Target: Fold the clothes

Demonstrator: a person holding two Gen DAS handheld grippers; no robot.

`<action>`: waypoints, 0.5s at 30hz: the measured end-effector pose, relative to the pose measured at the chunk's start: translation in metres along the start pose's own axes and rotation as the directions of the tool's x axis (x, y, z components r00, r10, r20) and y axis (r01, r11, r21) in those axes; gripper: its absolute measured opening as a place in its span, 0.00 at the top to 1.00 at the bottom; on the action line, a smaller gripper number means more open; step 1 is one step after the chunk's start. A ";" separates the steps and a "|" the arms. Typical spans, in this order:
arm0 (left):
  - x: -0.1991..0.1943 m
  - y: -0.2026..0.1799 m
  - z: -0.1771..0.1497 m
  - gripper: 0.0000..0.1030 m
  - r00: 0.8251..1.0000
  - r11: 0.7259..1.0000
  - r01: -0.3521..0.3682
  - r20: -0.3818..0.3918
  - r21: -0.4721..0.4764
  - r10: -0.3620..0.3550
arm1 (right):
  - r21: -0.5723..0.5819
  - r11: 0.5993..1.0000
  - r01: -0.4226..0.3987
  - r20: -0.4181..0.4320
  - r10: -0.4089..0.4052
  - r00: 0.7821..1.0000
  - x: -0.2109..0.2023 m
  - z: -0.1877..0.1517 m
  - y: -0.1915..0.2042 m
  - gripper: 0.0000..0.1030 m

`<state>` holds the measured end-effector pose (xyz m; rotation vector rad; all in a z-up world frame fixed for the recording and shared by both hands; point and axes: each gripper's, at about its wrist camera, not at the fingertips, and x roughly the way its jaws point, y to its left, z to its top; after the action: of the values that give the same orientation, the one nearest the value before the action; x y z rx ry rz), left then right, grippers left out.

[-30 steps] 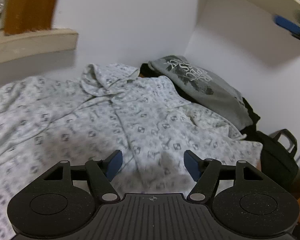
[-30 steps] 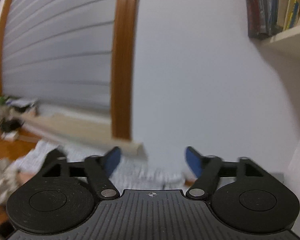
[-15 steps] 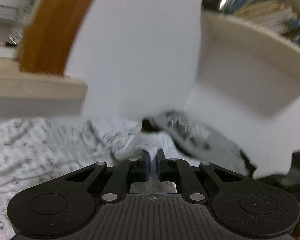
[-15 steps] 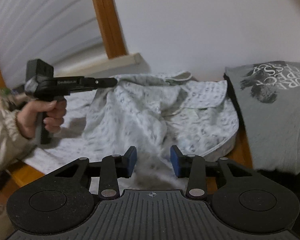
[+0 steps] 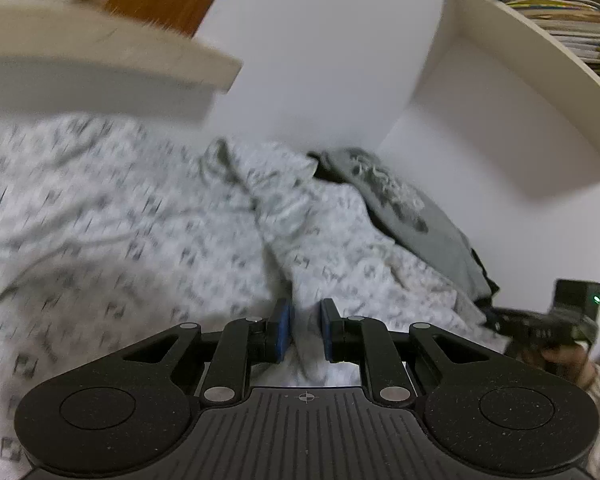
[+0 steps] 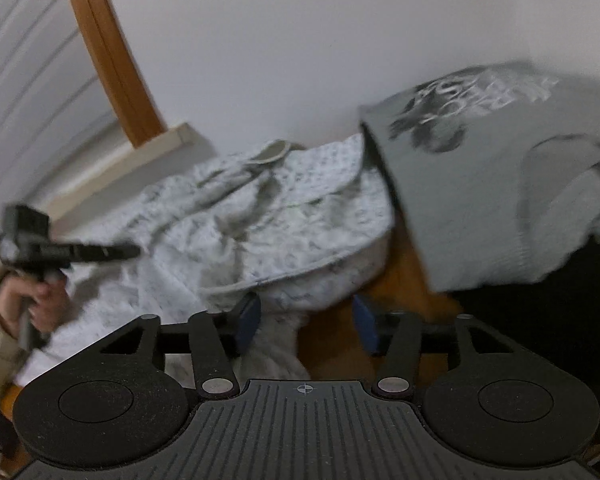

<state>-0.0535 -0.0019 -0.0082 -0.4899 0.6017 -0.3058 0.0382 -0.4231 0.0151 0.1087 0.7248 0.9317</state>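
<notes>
Because my left tongs (image 5: 304,330) pinch only a thin ridge of the patterned shirt (image 5: 140,232), spread rumpled over the bench (image 6: 404,280), it may slip free; my right tongs (image 6: 306,324) gape around its hem (blurred, seemingly ungripped) beside the grey T-shirt (image 6: 480,184).

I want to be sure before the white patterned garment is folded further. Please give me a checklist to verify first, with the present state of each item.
1. Left gripper has cloth between its fingers: ok, a fold of the patterned garment sits in the narrow gap.
2. Left grip is firm: cannot tell, picture blurred.
3. Right gripper holds the garment edge: not ok, fingers wide apart, cloth only lying between.
4. Grey printed T-shirt is clear of the fold: not ok, its edge overlaps the garment.
5. Garment lies flat: not ok, bunched and creased.
</notes>
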 end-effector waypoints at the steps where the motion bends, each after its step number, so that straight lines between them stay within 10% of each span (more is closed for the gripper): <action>1: -0.002 0.002 -0.002 0.84 1.000 1.000 0.004 -0.009 0.001 -0.004 | 0.013 1.000 -0.020 -0.005 0.020 1.000 0.004 0.001 0.000 0.43; 5: -0.006 0.009 -0.002 0.84 1.000 1.000 0.006 -0.009 -0.009 -0.006 | 0.037 0.999 -0.039 -0.014 0.040 0.999 0.014 0.008 0.003 0.43; 7: -0.006 0.010 0.000 0.80 1.000 1.000 0.001 -0.006 -0.012 -0.001 | 0.041 0.999 -0.036 -0.015 0.036 0.999 0.015 0.011 0.005 0.81; 15: -0.005 0.011 0.001 0.72 1.000 1.000 0.018 0.000 0.001 -0.018 | -0.011 0.996 0.090 0.157 -0.087 0.984 -0.015 0.032 0.014 0.89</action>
<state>-0.0556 0.0094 -0.0109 -0.4950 0.5973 -0.3228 0.0428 -0.4192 0.0524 0.1310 0.5709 0.8348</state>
